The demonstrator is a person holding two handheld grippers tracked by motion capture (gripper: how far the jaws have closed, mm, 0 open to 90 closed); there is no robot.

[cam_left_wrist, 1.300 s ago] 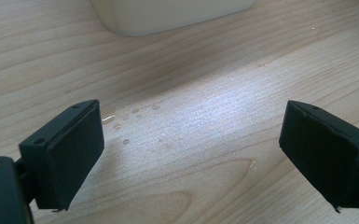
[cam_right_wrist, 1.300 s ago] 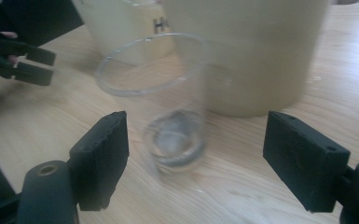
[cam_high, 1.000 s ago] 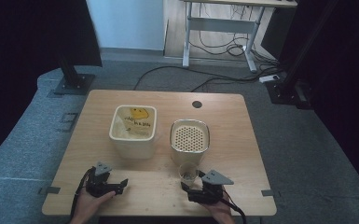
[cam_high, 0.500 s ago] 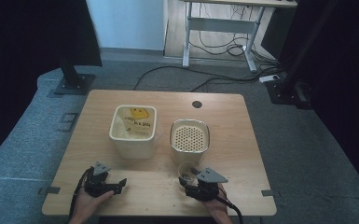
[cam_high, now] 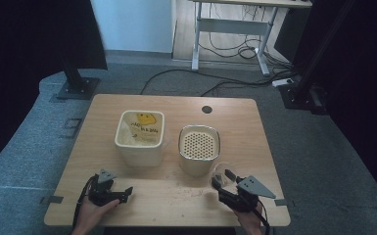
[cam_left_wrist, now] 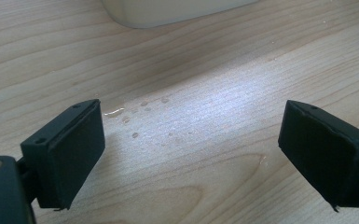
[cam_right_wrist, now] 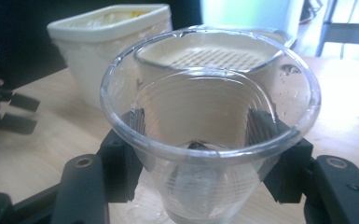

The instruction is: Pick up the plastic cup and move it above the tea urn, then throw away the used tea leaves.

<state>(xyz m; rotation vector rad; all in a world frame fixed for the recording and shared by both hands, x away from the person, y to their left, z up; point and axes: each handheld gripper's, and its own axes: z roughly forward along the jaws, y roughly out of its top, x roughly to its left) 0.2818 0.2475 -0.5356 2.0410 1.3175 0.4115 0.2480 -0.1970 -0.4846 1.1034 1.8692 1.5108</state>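
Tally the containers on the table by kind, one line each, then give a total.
Clear plastic cup, clamped in the right gripper: 1
Cream tub with the yellow print inside: 1
Cream container with the perforated top: 1
Total: 3

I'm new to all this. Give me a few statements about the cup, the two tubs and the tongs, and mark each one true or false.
1. The right tongs are clamped on a clear plastic cup. True.
2. The left tongs hold a spoon. False: the jaws stand open with nothing between them, over bare wood.
3. The perforated lid sits on the tub on the right side of the table. True.
4. The cup is full of orange juice. False: it looks empty, with only droplets on its wall.
5. The tub with the yellow face lies tipped on its side. False: it stands upright.
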